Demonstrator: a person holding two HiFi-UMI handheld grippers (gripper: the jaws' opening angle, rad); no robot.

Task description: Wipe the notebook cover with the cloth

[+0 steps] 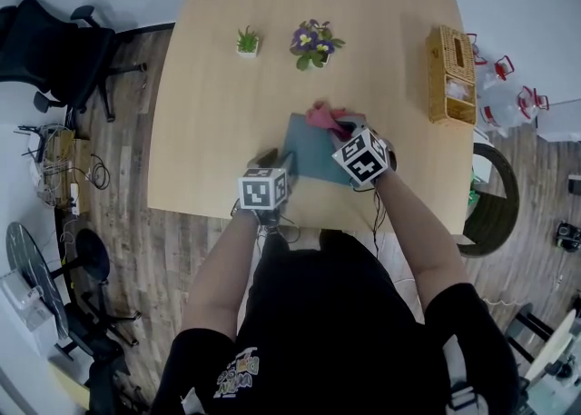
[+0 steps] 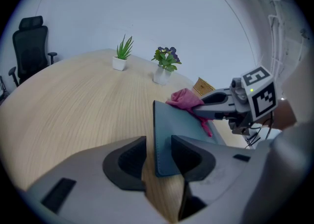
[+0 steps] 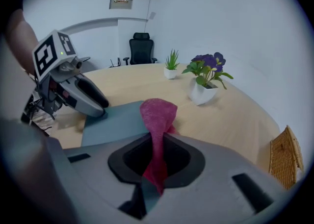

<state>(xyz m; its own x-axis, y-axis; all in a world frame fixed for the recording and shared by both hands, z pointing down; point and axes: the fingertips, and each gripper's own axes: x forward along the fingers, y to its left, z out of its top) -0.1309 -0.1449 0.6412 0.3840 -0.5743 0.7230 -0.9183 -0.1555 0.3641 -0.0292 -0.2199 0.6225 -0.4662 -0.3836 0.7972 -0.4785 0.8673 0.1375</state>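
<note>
Seen from above, a person in a black shirt stands at a light wooden table (image 1: pixel 218 123), holding a two-jaw gripper in each hand. A teal notebook (image 1: pixel 313 152) lies flat near the table's near edge, closed.

The left gripper (image 2: pixel 158 144) points down at the notebook's near left corner. Its jaws stand wide apart and straddle the left edge: one jaw is over the bare wood, the other over the cover. They do not pinch anything.

The right gripper (image 3: pixel 156 155) has its jaws closed on a pink cloth (image 3: pixel 158 114). The free end of the cloth bunches up beyond the jaws and rests on the far part of the notebook cover. The two grippers are near each other, the right one further across the notebook.

Toward the far side of the table stand a small green plant in a white pot (image 1: pixel 247 41) and a purple-flowered plant (image 1: pixel 314 43). A wicker basket (image 1: pixel 451 75) sits at the right edge. A black office chair (image 1: pixel 45 45) stands on the floor to the left.
</note>
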